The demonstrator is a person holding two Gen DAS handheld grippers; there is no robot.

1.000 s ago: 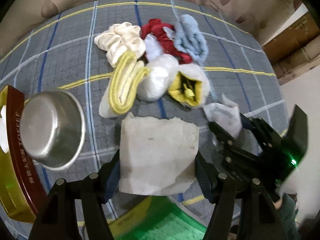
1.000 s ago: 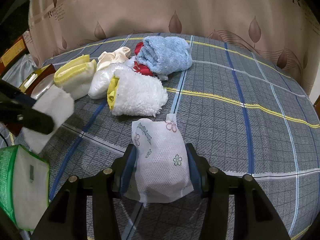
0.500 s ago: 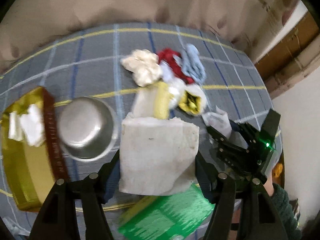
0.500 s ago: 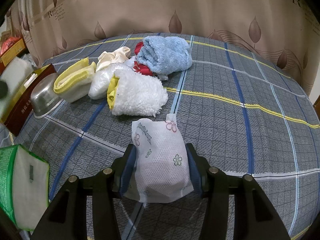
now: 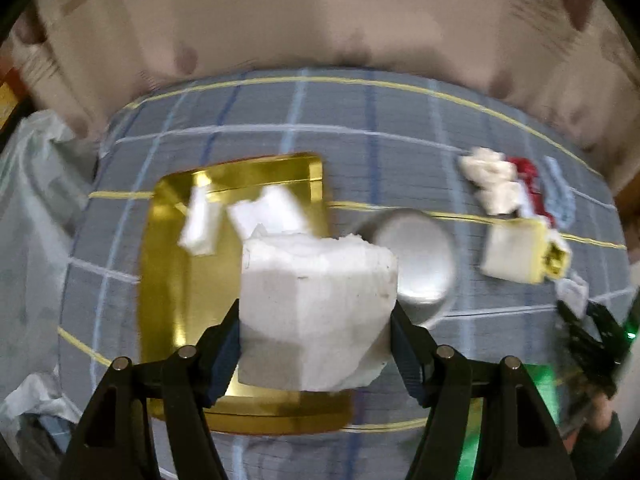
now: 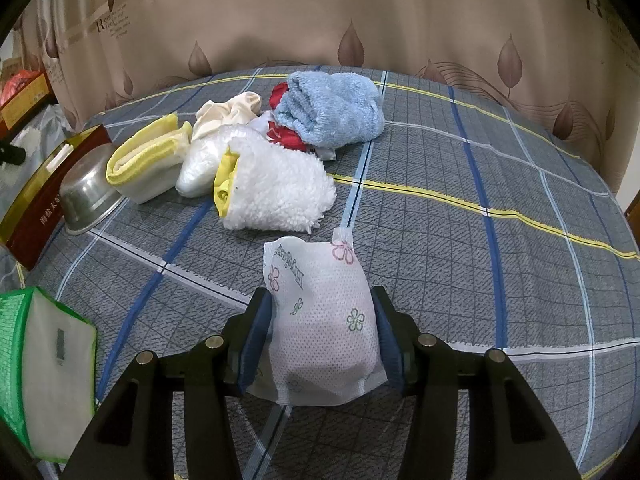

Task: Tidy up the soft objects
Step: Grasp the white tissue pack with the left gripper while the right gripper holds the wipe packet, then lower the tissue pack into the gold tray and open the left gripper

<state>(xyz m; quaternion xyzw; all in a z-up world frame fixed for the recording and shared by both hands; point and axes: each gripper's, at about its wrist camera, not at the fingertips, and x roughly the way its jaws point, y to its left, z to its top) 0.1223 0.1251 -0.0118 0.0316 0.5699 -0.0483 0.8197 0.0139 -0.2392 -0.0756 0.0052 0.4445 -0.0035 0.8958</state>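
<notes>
My left gripper (image 5: pixel 316 332) is shut on a white sponge block (image 5: pixel 316 308) and holds it above a gold tin box (image 5: pixel 168 280) with two white pieces (image 5: pixel 200 224) inside. My right gripper (image 6: pixel 320 336) is shut on a white flower-print pouch (image 6: pixel 324 320), low over the plaid cloth. A pile of soft things lies beyond: a blue towel (image 6: pixel 332 108), a white fluffy mitt (image 6: pixel 276 188), a yellow-edged cloth (image 6: pixel 148 160), a cream cloth (image 6: pixel 228 112) and a red cloth (image 6: pixel 288 136). The pile also shows in the left wrist view (image 5: pixel 512 216).
A steel bowl (image 6: pixel 86 196) stands upside down between the tin box (image 6: pixel 36 216) and the pile; it shows in the left wrist view (image 5: pixel 416 264) too. A green and white packet (image 6: pixel 44 376) lies at the near left. A curtain hangs behind the table.
My left gripper has swung left with the sponge block, from above the pile and bowl to above the gold tin box. The right gripper has stayed still with the pouch.
</notes>
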